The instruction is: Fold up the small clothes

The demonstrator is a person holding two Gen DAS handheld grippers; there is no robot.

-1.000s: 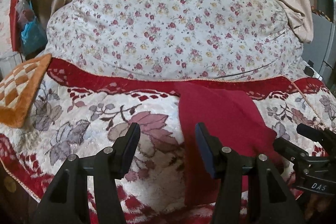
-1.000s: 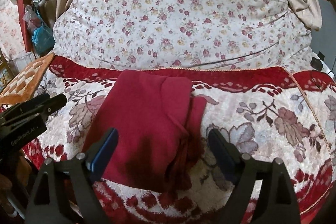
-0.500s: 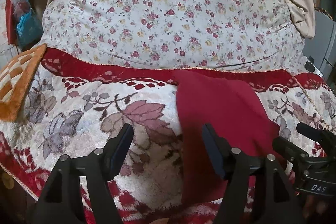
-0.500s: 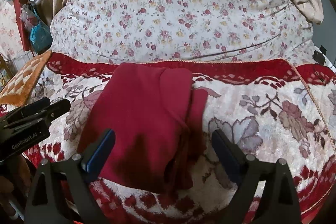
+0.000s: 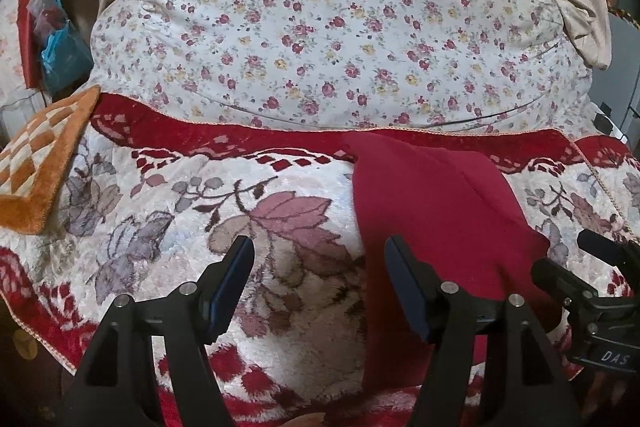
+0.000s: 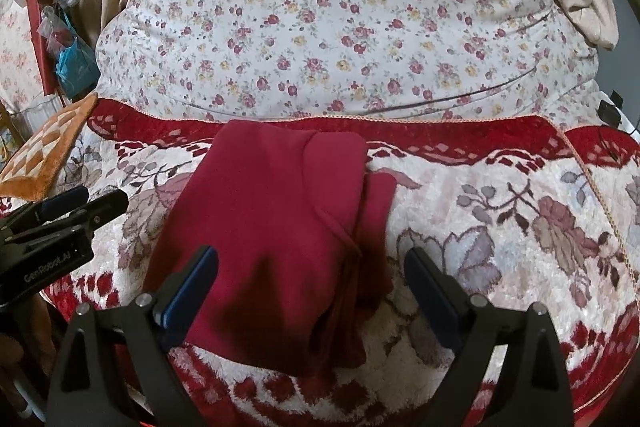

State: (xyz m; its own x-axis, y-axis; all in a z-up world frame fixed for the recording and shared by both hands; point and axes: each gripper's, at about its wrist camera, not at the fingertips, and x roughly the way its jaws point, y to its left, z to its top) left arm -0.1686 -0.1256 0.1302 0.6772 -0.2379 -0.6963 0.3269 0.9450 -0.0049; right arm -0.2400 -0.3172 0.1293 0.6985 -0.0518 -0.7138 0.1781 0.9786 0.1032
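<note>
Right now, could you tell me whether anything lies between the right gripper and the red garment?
Nothing visible does. The right gripper hangs open just above the red garment, which lies partly folded on the floral blanket with nothing on top of it.

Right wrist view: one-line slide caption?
Open hand-held gripper above a folded red garment on a floral blanket.

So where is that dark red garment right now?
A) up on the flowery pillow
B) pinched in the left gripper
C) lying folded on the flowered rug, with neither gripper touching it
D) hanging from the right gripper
C: the dark red garment lies flat and folded on the flowered rug; the left gripper and right gripper both stand open.
</note>
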